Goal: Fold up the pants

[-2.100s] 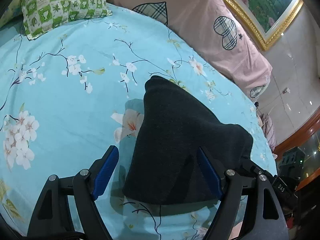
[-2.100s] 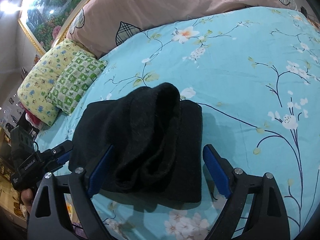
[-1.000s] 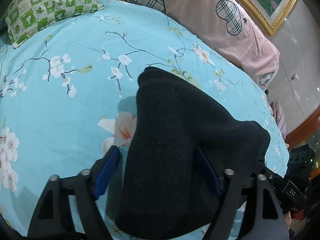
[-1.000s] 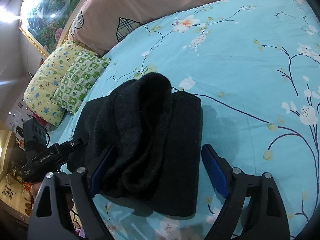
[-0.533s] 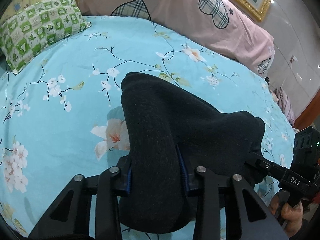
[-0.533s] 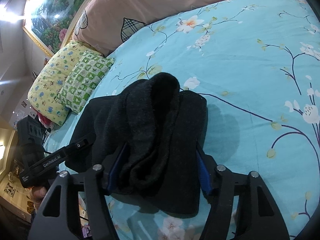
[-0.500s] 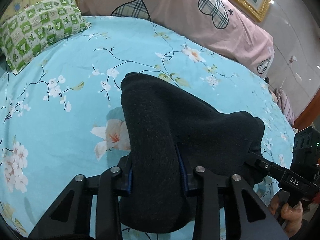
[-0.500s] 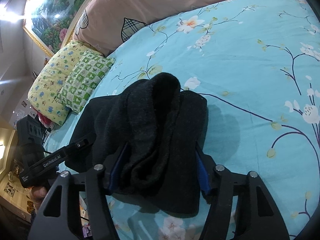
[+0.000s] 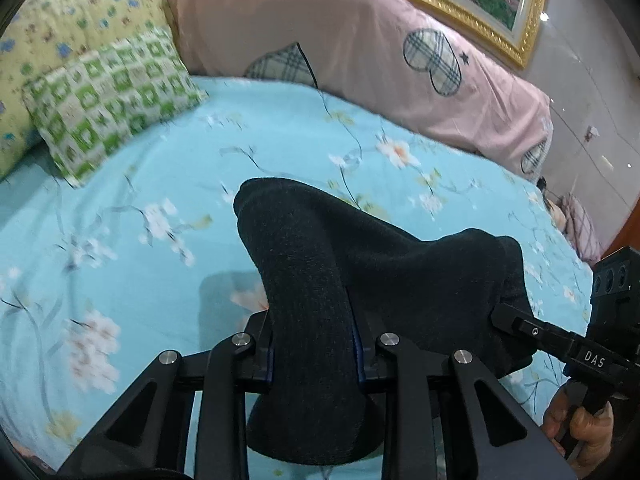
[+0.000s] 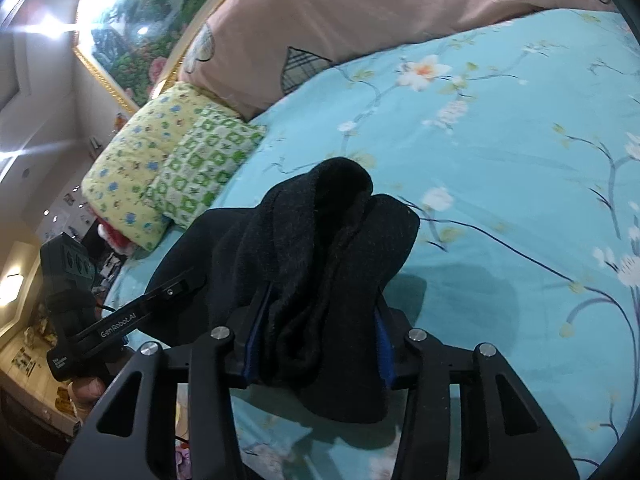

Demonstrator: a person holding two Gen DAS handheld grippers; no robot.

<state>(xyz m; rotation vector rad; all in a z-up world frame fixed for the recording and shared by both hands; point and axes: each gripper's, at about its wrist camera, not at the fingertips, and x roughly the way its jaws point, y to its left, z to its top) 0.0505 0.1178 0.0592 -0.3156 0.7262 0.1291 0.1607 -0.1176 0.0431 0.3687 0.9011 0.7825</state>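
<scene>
Pants (image 9: 320, 304) bunched between both just-closing claws, left claw (image 9: 314, 344) and right claw (image 10: 316, 340) angled downward, gripping them.

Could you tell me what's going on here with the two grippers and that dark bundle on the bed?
A person is folding black pants on a bed with floral sheets. Both handheld grippers have just closed on the folded bundle: the left gripper pinches one end, the right gripper the other. The bundle looks raised slightly off the sheet, its shadow showing beneath.
</scene>
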